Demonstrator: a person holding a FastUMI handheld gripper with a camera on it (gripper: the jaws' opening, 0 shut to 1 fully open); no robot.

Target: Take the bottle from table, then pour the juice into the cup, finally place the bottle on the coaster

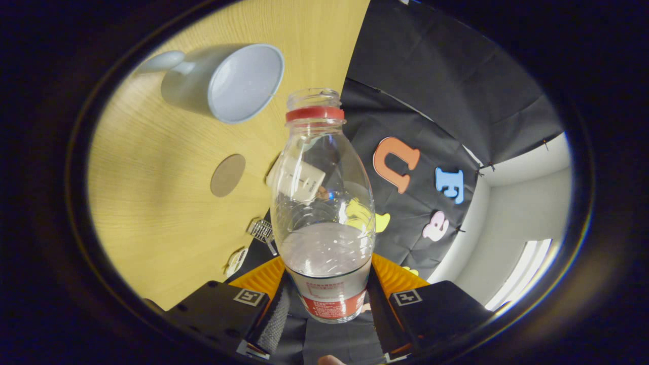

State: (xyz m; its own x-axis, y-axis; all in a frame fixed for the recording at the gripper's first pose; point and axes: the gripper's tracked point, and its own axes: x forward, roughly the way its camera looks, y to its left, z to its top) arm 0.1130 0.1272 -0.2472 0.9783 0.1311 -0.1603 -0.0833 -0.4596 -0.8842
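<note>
The gripper (pixel 327 299) was rolled sideways, so the wooden table (pixel 152 203) stood like a wall beside it. Its jaws were clamped on the lower body of the bottle (pixel 322 213), clear plastic, uncapped, part full. Beyond lay a pale, smooth cup (pixel 238 83) and a round, flat coaster (pixel 227 175) on the table.

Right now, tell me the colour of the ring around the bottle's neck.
Red, in the gripper view: ring on the bottle.
</note>
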